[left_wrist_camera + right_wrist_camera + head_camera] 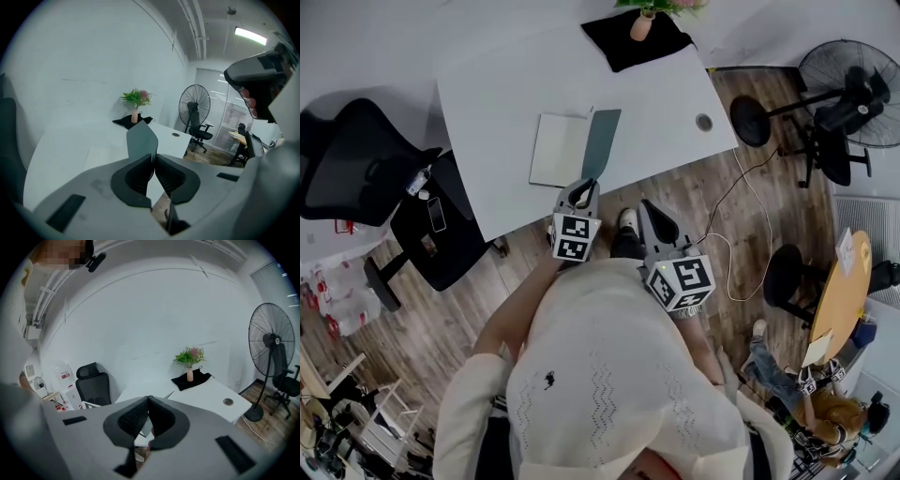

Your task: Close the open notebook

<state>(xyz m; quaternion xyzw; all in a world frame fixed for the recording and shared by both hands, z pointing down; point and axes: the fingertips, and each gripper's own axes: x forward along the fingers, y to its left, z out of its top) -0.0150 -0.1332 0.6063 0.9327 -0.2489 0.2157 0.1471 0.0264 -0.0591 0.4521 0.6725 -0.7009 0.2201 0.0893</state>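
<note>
Lying lengthwise away, notebook [560, 150] has cover [603, 141] pinched by left claw [153, 157]; right claw [148, 399] clenched.

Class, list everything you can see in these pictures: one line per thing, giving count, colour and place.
table: one, white, centre.
notebook: one, white pages with teal cover raised, near edge of the table.
cloth: one, black, table's far corner.
vase: one, pinkish, holding a green plant, on the cloth.
chair: two, black, one left of the table, one beside the fan.
fan: one, black, floor right of the table.
stool: one, black, right floor.
round table: one, wooden, far right.
left claw: one, grey with black pads, closed, apparently pinching the raised cover's near edge.
right claw: one, grey with black pads, closed, empty, short of the table's edge.
</note>
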